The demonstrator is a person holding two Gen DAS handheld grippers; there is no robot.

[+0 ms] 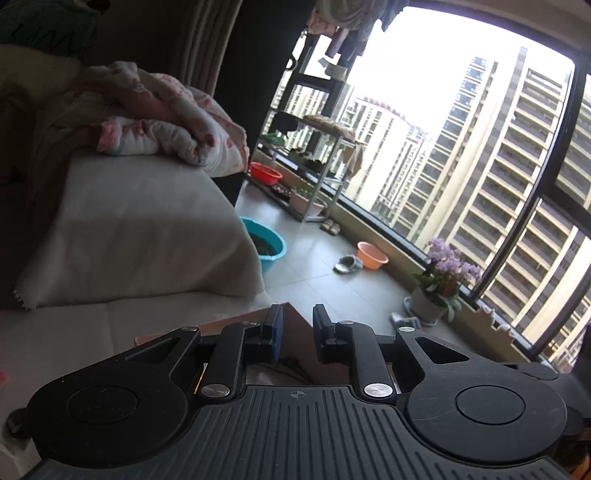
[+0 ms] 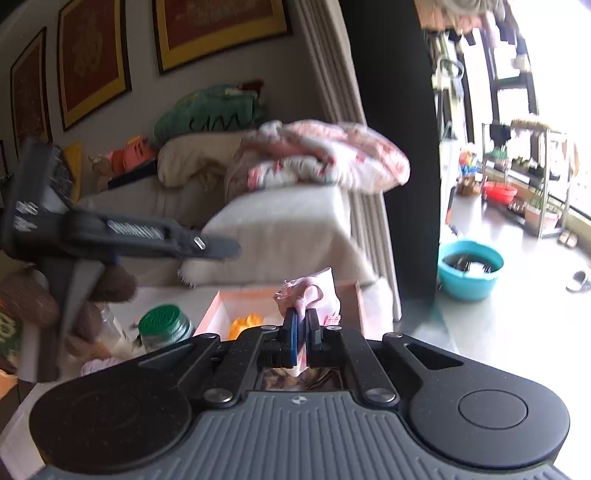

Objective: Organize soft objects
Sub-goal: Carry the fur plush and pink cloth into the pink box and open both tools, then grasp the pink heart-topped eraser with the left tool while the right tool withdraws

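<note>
- The quilt (image 2: 325,158) lies bunched on the sofa arm (image 2: 284,229), with cushions (image 2: 199,155) to its left.
- The box (image 2: 354,295) sits in front of the sofa, a jar (image 2: 164,325) to its left.
- A cloth (image 2: 314,291) is over the box, between the right gripper's (image 2: 301,325) fingers.
- The basin (image 2: 471,269) stands on the floor, right of the sofa.
- The shelf rack (image 1: 317,166) stands by the window (image 1: 480,166), beyond the basin.

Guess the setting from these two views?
Likely a home living room opening onto an enclosed high-rise balcony. Cues: a covered sofa piled with a quilt, framed pictures on the wall, and washbasins plus a plant rack by big windows facing apartment towers.
</note>
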